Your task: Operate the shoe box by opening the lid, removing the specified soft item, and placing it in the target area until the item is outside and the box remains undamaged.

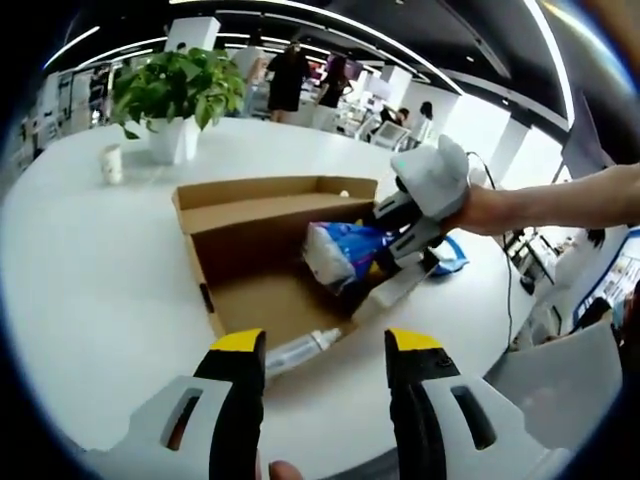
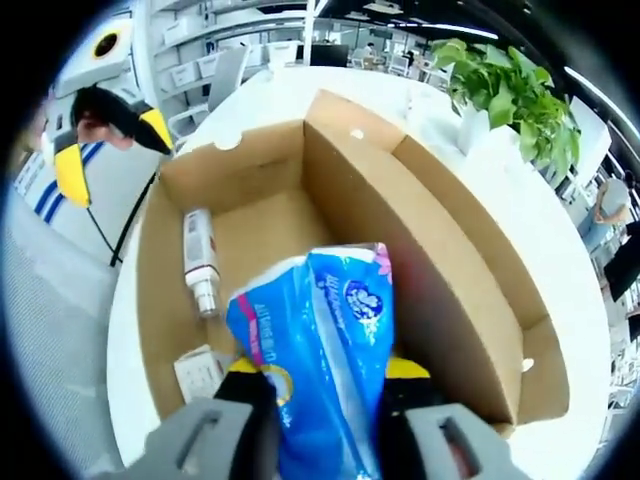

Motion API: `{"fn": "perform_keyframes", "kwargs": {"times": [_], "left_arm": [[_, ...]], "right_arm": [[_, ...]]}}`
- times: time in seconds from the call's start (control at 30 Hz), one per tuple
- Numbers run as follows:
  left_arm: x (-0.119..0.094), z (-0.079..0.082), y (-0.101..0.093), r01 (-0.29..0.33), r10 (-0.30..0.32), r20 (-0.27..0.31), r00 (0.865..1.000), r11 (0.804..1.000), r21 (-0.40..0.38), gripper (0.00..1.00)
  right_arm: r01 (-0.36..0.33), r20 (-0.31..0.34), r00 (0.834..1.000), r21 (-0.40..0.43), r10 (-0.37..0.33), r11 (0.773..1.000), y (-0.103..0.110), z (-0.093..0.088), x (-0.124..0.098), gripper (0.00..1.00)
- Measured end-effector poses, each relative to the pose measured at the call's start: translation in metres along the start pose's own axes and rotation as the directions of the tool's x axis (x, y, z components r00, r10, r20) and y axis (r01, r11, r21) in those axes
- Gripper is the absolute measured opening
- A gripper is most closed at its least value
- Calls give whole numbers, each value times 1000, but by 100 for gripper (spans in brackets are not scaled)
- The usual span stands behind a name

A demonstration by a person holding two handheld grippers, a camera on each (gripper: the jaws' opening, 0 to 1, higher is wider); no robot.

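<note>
My left gripper (image 1: pixel 325 345) hangs wide apart and empty over the white round counter (image 1: pixel 90 300), just short of the open brown cardboard shoe box (image 1: pixel 250 225). A clear small bottle (image 2: pixel 200 262) lies inside it. My right gripper (image 2: pixel 325 372) clamps the blue-and-white soft tissue pack (image 2: pixel 320 350) within the walls. A green potted plant (image 1: pixel 175 95) stands beyond.

The left gripper view looks from just off the bench (image 1: pixel 90 300) edge, down and across at the open box (image 1: pixel 262 245), with a plant (image 1: pixel 178 88) beyond it. The right gripper view sits close over the box (image 2: pixel 330 225), facing down into it. Both share the box interior and the plant (image 2: pixel 505 90).
</note>
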State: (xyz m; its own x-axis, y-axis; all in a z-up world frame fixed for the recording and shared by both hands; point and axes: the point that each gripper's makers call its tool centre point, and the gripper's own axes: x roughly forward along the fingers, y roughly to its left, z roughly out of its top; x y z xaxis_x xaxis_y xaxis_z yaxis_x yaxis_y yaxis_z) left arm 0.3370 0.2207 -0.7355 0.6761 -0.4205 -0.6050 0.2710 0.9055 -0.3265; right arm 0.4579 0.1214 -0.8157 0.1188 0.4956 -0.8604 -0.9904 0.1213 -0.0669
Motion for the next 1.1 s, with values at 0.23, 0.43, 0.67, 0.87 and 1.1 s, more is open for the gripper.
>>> {"fn": "perform_keyframes", "kwargs": {"times": [0.23, 0.43, 0.67, 0.87, 1.1], "left_arm": [[-2, 2, -4, 4, -4, 3, 1000, 1000, 7, 49], [-5, 5, -10, 4, -4, 8, 1000, 1000, 14, 49], [-6, 8, -12, 2, -3, 12, 1000, 1000, 21, 49], [-5, 10, -18, 3, -3, 10, 1000, 999, 34, 50], [-1, 12, -25, 8, -8, 5, 1000, 999, 44, 51]], "right_arm": [[8, 12, 1000, -18, -8, 1000, 1, 7, -9, 32], [16, 31, 999, -25, -15, 1000, -4, 15, -16, 32], [24, 50, 999, -39, -22, 999, 0, 24, -29, 32], [33, 57, 998, -57, -30, 998, 3, 30, -43, 32], [46, 79, 996, -51, -42, 998, 1, 33, -57, 32]]}}
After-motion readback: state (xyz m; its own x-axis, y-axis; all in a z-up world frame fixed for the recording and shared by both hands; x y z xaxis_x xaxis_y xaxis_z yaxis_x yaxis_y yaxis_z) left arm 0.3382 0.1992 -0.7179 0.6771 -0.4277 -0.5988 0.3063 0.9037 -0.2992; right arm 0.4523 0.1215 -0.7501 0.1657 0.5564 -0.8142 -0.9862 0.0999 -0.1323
